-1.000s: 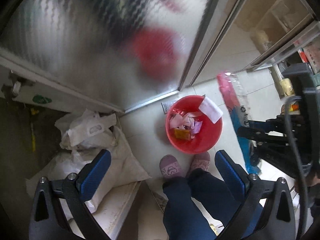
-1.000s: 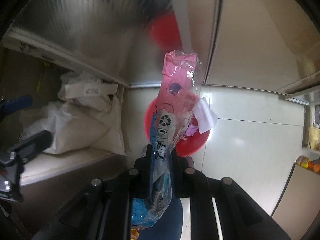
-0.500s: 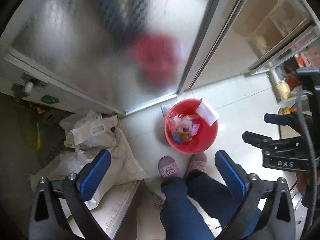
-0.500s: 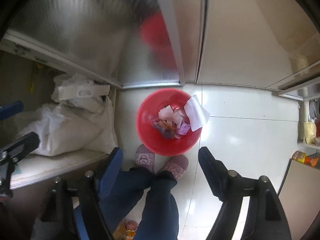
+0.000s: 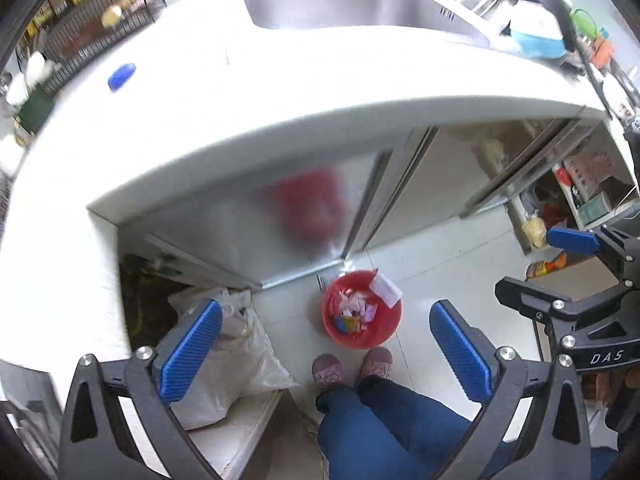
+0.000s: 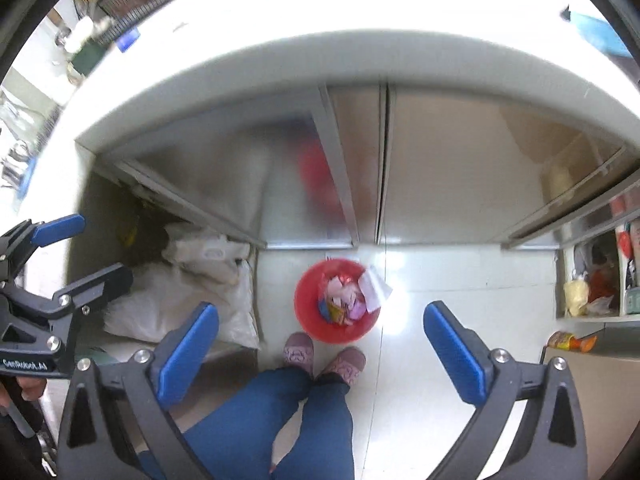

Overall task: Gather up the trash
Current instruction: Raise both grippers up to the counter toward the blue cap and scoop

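We look down along both grippers at a pale tiled floor [image 6: 460, 280]. Our right gripper [image 6: 321, 354] stands wide apart with nothing between its blue pads [image 6: 454, 354]; its jaws have just been opening, and they are empty. Our left gripper [image 5: 326, 350] is also spread wide, its blue pads [image 5: 188, 346] bare and holding nothing. In the right wrist view the left gripper shows at the left edge, in the left wrist view the right gripper shows at the right edge; both hang well apart from each other and high above the floor.

The trash sits in a red bin [image 6: 308, 312] on the floor, just in front of our pink slippers [image 6: 298, 350] and blue trouser legs [image 6: 280, 420]. The bin holds crumpled wrappers [image 6: 342, 300] in pink, white, blue and orange, and a white slip of paper [image 6: 374, 284] leans over its far right rim. The bin stands close to the foot of a cabinet with frosted sliding doors [image 6: 224, 184], whose surface shows a blurred red reflection.

To the left of the bin, white plastic bags [image 5: 240, 356] lie heaped in an open space under a white counter [image 5: 320, 92]. A steel sink [image 5: 352, 4] is set into the counter, a small blue object [image 5: 122, 76] lies on it to the left, and a blue bowl [image 5: 536, 38] stands at the right.
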Motion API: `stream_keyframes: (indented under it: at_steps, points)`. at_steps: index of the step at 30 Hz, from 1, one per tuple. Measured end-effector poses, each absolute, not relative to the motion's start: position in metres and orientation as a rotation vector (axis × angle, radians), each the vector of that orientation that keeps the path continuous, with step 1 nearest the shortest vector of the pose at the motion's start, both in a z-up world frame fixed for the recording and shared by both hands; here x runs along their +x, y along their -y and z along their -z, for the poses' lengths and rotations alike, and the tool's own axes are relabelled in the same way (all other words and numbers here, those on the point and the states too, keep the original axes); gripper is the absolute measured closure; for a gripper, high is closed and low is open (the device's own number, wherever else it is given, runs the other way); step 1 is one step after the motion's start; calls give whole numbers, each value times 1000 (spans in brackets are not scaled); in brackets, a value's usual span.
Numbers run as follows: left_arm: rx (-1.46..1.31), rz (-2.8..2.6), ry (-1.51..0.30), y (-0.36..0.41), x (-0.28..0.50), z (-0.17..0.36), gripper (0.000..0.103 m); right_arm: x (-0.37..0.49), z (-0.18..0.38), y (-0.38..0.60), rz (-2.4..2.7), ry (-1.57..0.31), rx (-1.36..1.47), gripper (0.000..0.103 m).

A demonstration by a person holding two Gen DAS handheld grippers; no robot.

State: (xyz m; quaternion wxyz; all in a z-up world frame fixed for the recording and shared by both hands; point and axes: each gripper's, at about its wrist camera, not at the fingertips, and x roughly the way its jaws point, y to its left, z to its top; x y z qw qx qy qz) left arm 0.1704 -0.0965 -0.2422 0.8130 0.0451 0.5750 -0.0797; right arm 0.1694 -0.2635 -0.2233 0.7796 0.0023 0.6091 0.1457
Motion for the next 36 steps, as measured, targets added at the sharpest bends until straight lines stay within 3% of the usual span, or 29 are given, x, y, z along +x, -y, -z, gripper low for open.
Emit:
stream_keyframes:
  at_steps: [15, 26, 36]
  points:
    - [-21, 43, -1103, 42, 195, 145, 0, 210, 107, 218, -455, -1098, -95, 1]
    - [-114, -24, -1078, -51, 272, 125, 0, 284, 91, 135, -555, -1052, -160, 1]
    - [-155, -90, -1145, -152, 342, 152, 0, 371, 114, 28, -667, -1127, -237, 1]
